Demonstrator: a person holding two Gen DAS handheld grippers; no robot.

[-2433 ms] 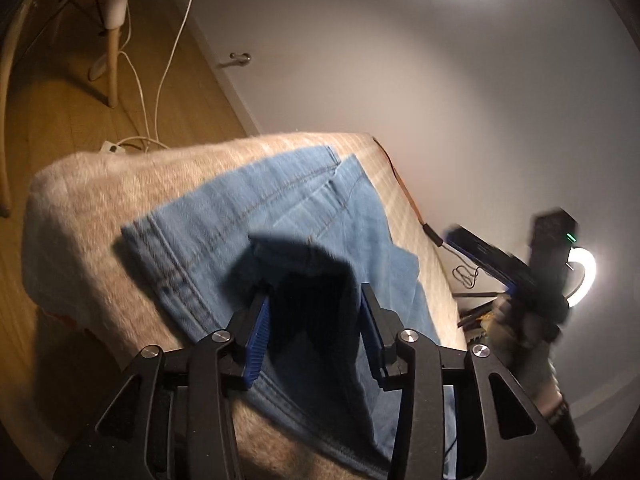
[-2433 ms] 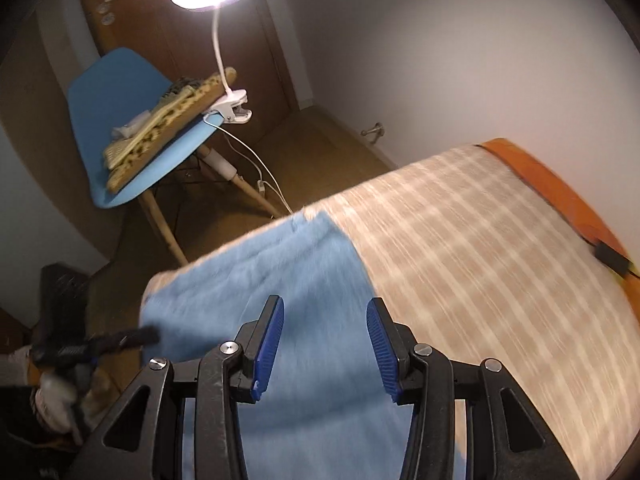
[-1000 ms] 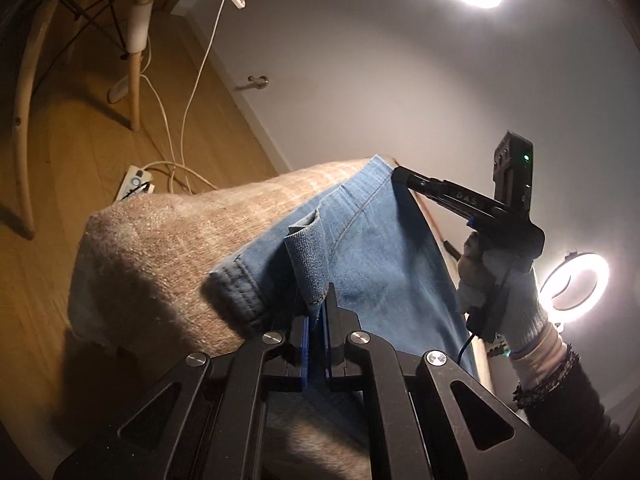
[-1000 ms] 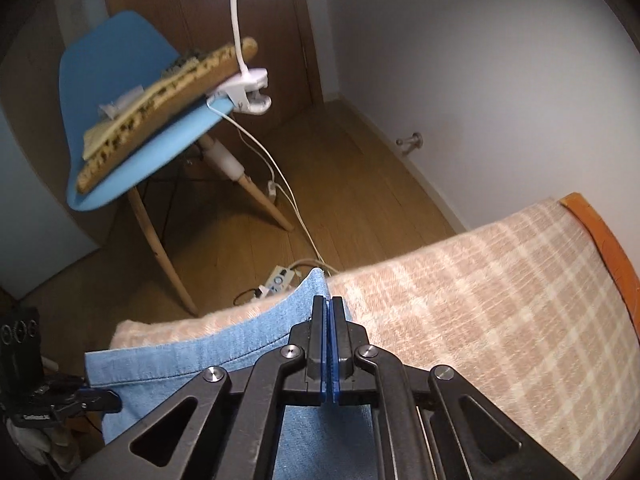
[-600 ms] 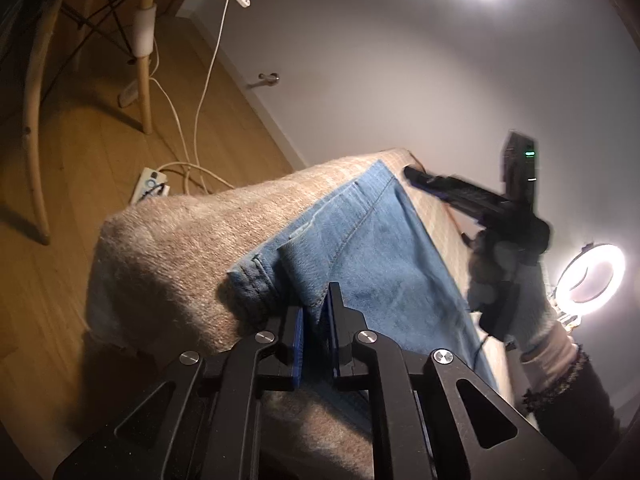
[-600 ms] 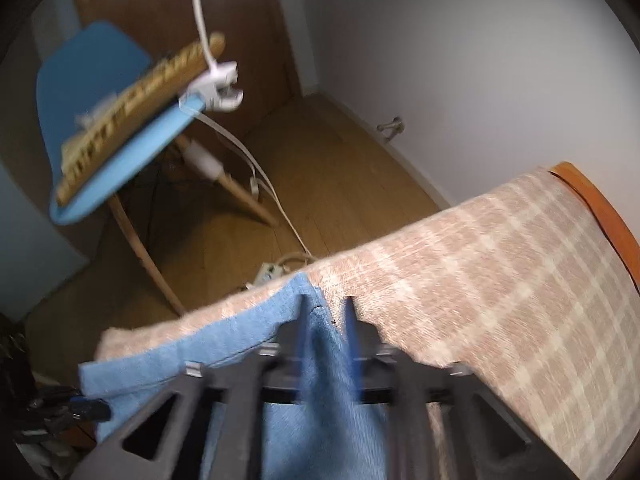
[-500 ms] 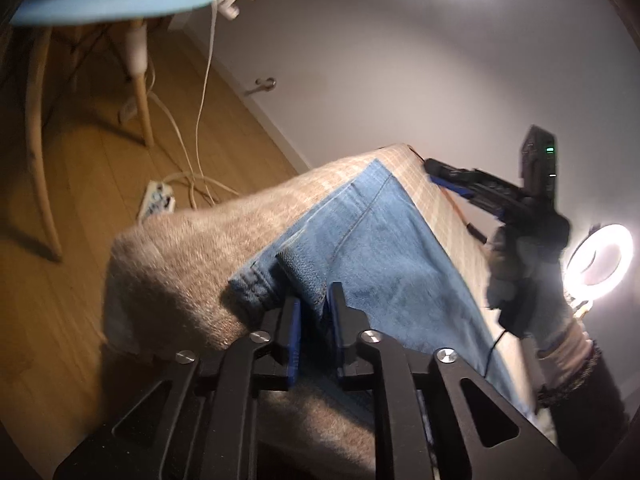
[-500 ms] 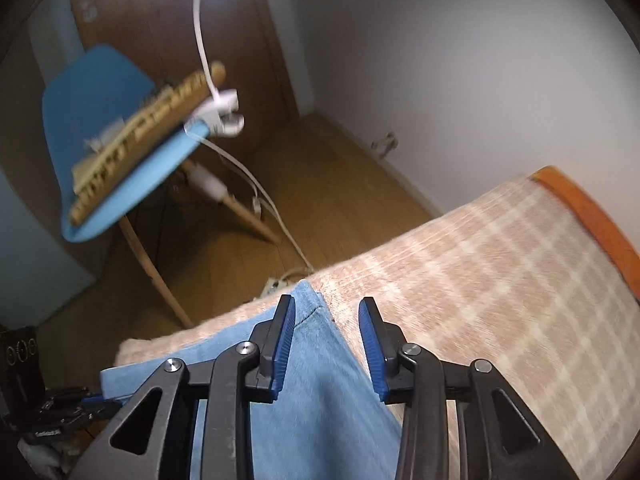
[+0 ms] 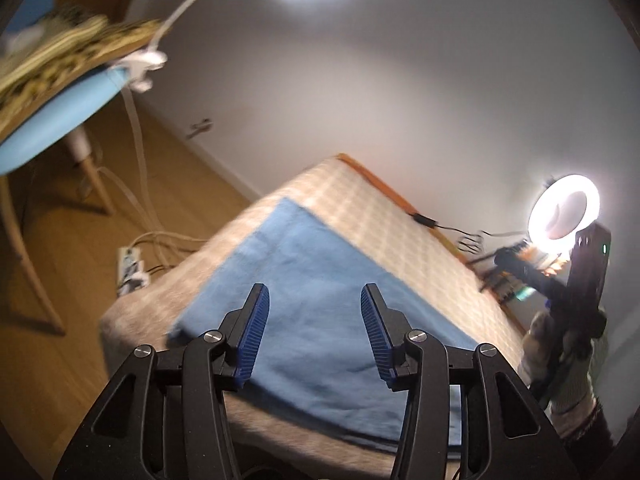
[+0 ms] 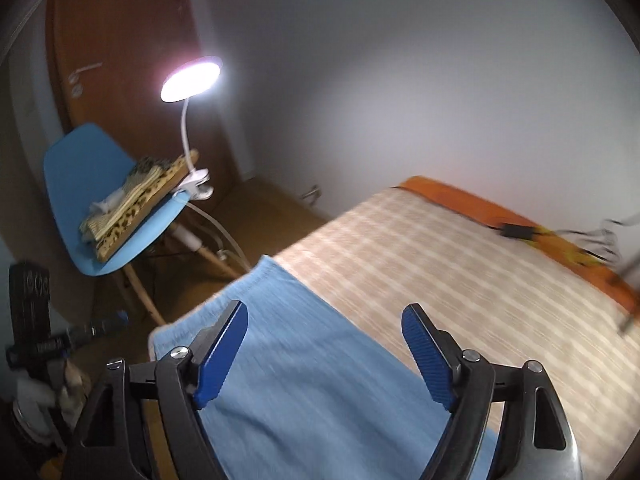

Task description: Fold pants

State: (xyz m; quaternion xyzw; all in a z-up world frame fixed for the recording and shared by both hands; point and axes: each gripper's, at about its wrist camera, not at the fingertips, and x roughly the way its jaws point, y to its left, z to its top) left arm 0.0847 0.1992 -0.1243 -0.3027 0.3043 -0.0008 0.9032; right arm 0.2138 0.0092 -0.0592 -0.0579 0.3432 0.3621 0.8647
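Pants (image 9: 320,280): blue denim cloth, matt, soft weave. Bed (image 10: 460,272): checked beige woven cover, matt, slightly rough. Left gripper (image 9: 314,332) and right gripper (image 10: 324,354): black matt plastic, ribbed blue pads, shiny metal screws. Floor (image 9: 60,280): smooth wood. Chair (image 10: 76,172): smooth blue plastic.

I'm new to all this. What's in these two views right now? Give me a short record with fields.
Surface: bed with a checked cover
Garment: jeans lying flat on the bed
Left gripper: open, above the jeans, holding nothing
Right gripper: open, above the jeans, holding nothing
Beside the bed: blue chair with folded cloth on it and a lit clip lamp
Other light: ring lamp
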